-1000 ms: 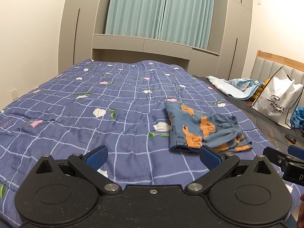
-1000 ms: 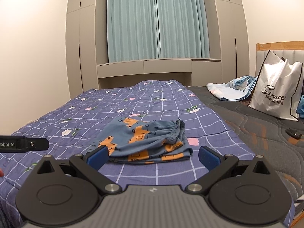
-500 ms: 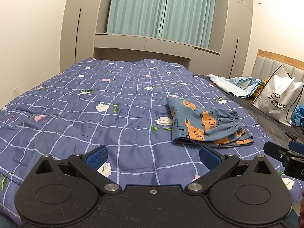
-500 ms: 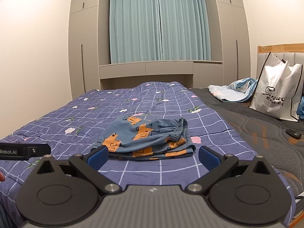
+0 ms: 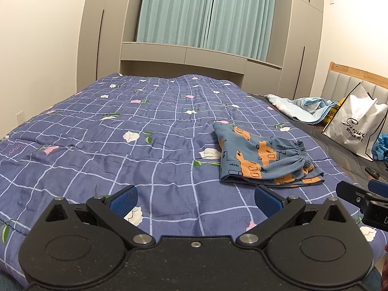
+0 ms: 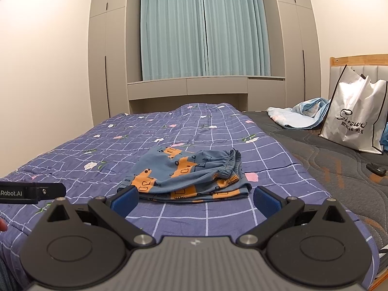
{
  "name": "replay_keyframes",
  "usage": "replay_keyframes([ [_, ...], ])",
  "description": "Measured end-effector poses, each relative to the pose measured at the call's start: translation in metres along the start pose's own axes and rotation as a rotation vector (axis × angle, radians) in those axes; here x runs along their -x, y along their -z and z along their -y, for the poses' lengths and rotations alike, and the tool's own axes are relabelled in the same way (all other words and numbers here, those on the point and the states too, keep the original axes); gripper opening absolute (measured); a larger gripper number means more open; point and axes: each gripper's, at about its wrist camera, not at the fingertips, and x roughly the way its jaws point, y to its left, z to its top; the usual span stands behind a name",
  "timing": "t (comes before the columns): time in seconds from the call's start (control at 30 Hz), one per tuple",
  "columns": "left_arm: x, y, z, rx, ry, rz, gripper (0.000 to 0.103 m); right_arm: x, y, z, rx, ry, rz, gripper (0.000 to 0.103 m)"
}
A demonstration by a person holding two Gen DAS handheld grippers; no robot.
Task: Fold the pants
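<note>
Pulled both tools back from pants (image 6: 186,174). My right gripper (image 6: 195,200) nearer, pants dead ahead; left gripper (image 5: 195,200) has them ahead-right. Both spread wide, empty.

Left gripper (image 5: 195,197) spread wide above the blue checked quilt (image 5: 121,145), holding nothing. Folded pants (image 5: 264,157) lie flat on the quilt, ahead and right, waistband rightward. Right gripper (image 5: 363,195) partly visible at right edge. White bag (image 5: 356,126) stands beyond.
</note>
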Motion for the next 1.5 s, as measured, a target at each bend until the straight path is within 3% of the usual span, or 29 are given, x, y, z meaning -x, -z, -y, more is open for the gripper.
replay_keyframes([
  [1.5, -0.0003, -0.0008, -0.0008, 0.001, -0.001, -0.006, 0.102, -0.0015, 0.0019, -0.0049, 0.003, -0.006, -0.004, 0.103],
])
